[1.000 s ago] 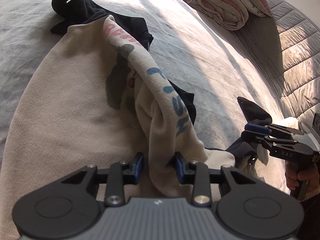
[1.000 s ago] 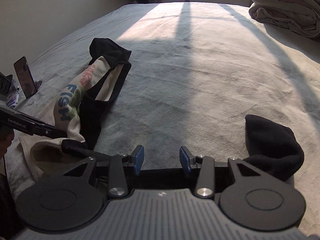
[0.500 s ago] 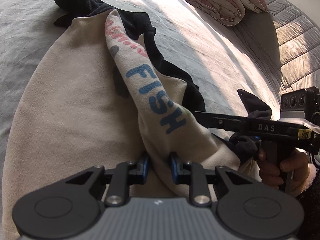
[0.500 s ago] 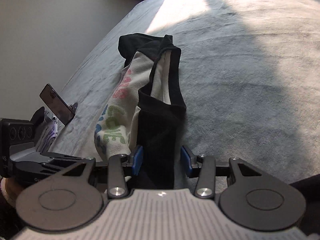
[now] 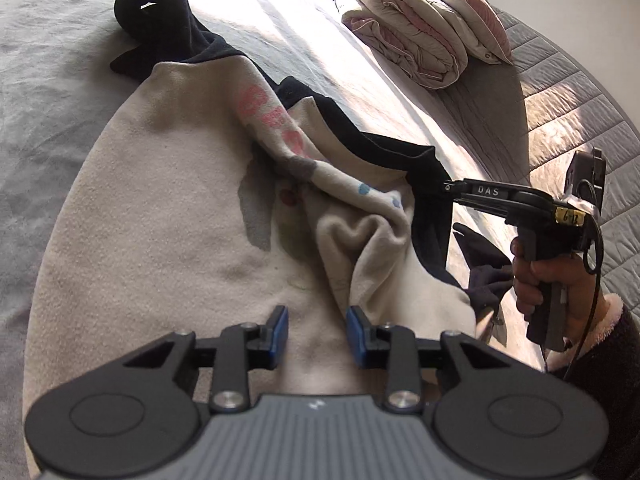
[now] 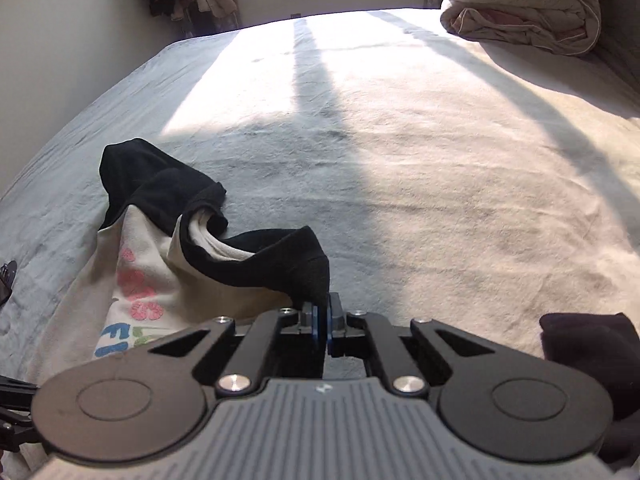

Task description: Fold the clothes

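- Left wrist view: a cream garment with black trim and coloured lettering lies bunched on the grey bed. The left tool hangs over it with its blue pads apart, holding nothing. To the right, a hand holds the right tool, pinching the black hem. Risk: the loose cream ridge between the two tools may crease into the fold if the hem is pulled alone.
- Right wrist view: the right tool is clamped on the black hem, lifted off the bed. Only a thin edge is held, so it could slip free. A dark cloth lies just beside it and could snag.
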Demonstrator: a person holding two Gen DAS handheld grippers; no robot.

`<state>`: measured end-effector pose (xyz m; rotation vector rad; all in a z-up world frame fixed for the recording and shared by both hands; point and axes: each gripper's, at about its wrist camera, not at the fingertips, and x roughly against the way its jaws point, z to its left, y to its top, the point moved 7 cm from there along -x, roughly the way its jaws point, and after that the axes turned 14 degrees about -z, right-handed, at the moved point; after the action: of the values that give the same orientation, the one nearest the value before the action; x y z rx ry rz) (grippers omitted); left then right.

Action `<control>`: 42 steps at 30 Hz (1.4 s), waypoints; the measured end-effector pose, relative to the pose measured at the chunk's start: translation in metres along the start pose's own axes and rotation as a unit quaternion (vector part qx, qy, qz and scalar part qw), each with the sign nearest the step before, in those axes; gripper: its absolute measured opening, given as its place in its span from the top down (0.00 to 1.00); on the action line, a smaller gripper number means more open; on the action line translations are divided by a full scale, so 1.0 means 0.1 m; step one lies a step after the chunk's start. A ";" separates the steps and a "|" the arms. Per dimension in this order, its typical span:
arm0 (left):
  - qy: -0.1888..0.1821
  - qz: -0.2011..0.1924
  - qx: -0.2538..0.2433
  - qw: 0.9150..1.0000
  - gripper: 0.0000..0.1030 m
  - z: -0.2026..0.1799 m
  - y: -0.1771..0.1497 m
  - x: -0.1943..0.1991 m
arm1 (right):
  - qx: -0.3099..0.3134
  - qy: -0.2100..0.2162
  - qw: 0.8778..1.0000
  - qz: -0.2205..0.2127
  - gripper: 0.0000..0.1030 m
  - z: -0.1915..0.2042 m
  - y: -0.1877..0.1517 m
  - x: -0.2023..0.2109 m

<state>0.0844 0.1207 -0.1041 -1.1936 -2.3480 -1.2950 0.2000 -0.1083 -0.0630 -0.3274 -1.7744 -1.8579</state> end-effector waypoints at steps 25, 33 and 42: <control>0.037 -0.050 0.056 0.996 0.68 0.42 0.25 0.20 | 0.091 -0.133 0.987 -0.027 0.87 -0.11 0.70 -1.03; 0.102 -0.105 0.045 0.988 0.64 0.58 0.56 0.18 | 0.005 -0.090 0.996 -0.015 0.51 -0.28 0.53 -0.47; 0.113 -0.097 0.048 0.988 0.50 0.73 1.05 -0.30 | -0.026 -0.077 0.996 0.031 0.51 -0.57 0.27 0.05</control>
<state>0.1945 0.1910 -0.0983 -0.7619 -2.3727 -1.2819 0.2212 -0.1646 -0.0438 -0.5523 -1.7978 -1.8809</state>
